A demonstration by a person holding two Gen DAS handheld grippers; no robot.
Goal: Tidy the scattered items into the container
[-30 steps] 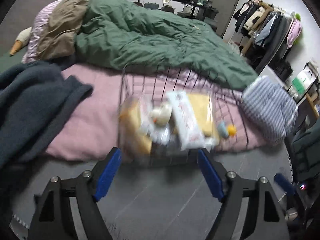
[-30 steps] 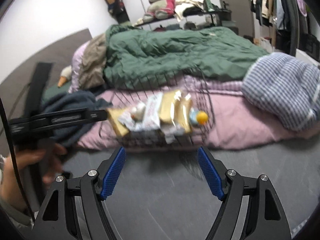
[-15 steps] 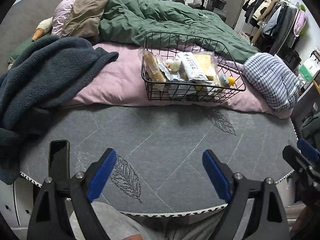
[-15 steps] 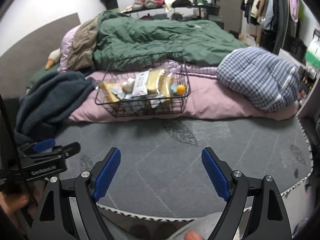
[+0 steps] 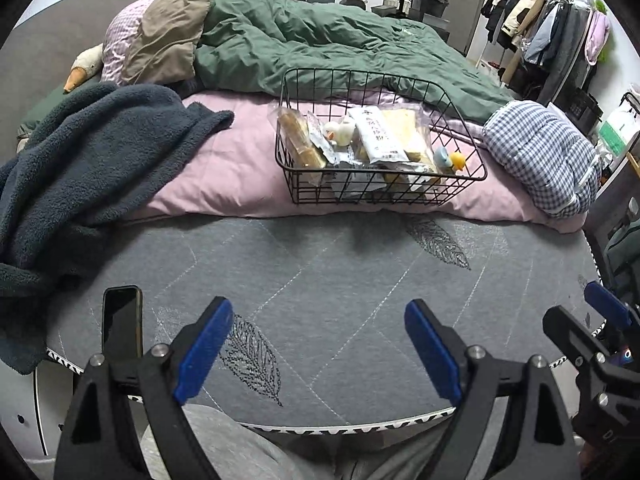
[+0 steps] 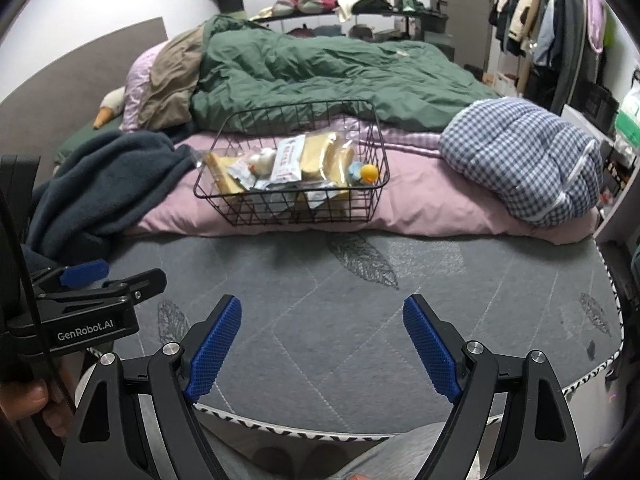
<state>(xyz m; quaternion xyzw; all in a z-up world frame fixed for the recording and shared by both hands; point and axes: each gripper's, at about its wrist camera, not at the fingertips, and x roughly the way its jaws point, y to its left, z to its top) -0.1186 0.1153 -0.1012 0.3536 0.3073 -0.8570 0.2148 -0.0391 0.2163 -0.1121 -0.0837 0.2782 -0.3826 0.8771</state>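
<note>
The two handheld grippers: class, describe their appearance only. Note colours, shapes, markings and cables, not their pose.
Both the left gripper and the right gripper have matte black angular frames with triangular cut-outs and silver pivot bolts. Each finger ends in a blue pad with a fine cross-hatched texture. In the right wrist view, the left gripper's body carries white "GenRobot.AI" lettering, and a thin black cable runs past it.

We see a bed (image 5: 340, 280) with a grey quilted cover that has leaf patterns. On its near left corner lies a black phone (image 5: 122, 320). A dark blue fleece blanket (image 5: 88, 160) lies on the left side. Farther back a pink quilt (image 5: 232, 176) is spread, and on it stands a black wire basket (image 5: 384, 196). A checked pillow (image 5: 544, 160) lies at the right, and a green duvet (image 5: 320, 52) behind.
</note>
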